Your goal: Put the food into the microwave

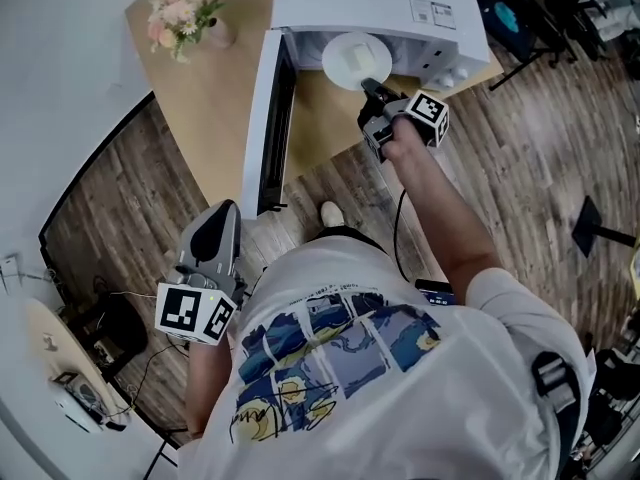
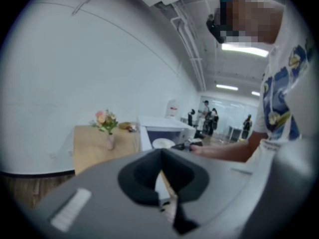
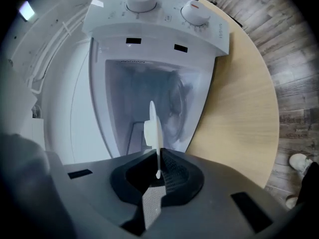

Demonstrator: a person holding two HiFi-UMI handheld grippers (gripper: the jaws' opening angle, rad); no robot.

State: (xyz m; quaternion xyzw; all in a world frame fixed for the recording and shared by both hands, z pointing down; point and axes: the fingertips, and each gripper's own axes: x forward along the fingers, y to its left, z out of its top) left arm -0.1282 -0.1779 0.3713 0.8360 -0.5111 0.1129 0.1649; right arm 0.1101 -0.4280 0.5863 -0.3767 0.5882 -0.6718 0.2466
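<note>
Right hand-held gripper (image 3: 158,171) is clamped tight on the near rim of the white plate (image 1: 357,60), w/ a pale lump on it, prob. the food, too washed-out to name. The plate sits right at the mouth of the white microwave (image 1: 375,3), door (image 1: 268,118) swung fully open to the left. In the right gripper view the plate shows edge-on, and the cavity (image 3: 144,93) lies dead ahead along the jaws' line, so the push looks like straight in, plate kept flat. Right hand is the near one by far. Left hand-held gripper (image 1: 222,210) hangs low by the person's hip, off the end of the open door, jaws nearly together, nothing between them. The wooden surface (image 1: 215,98) carries the microwave.
</note>
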